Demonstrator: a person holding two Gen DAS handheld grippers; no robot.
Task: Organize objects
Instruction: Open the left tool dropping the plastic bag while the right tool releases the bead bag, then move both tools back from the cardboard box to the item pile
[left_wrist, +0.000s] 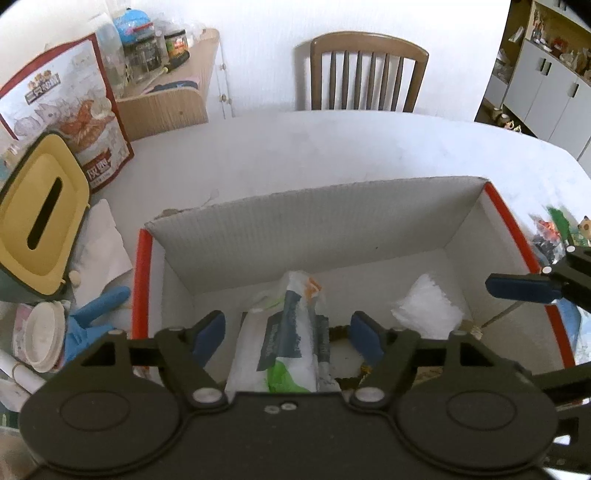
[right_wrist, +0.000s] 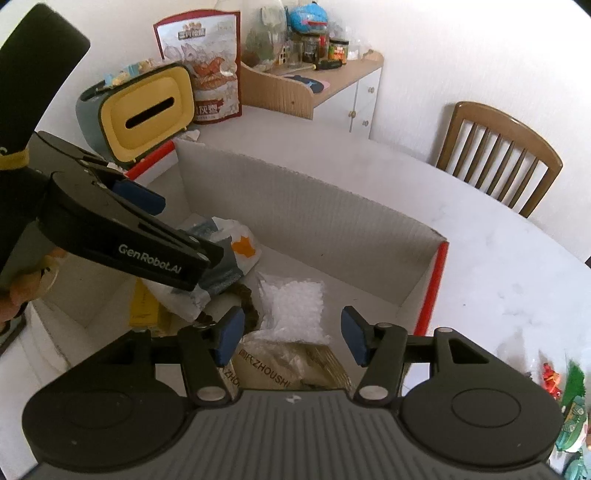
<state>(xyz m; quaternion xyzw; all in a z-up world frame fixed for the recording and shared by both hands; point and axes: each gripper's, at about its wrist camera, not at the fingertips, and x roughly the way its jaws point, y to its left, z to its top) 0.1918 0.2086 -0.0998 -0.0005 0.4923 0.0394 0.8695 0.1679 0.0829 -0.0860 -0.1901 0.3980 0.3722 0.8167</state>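
Two grippers are hovering over the cardboard box (left_wrist: 332, 206) on the bench (left_wrist: 332, 147). Left gripper (left_wrist: 288, 336), gaping wide and empty, is nearer the wipes packet (left_wrist: 284, 343), lying lengthwise between its jaws; right gripper (right_wrist: 291, 336), also spread and empty, is hanging above the bead bag (right_wrist: 291, 306).

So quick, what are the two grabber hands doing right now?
Left gripper: open, holding nothing, over the box.
Right gripper: open, holding nothing.

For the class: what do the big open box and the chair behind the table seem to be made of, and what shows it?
Box: corrugated cardboard, matte white inside; fine ribbing lines its walls, red along the edges. Chair: probably wood, brown with a slight sheen; slatted back.
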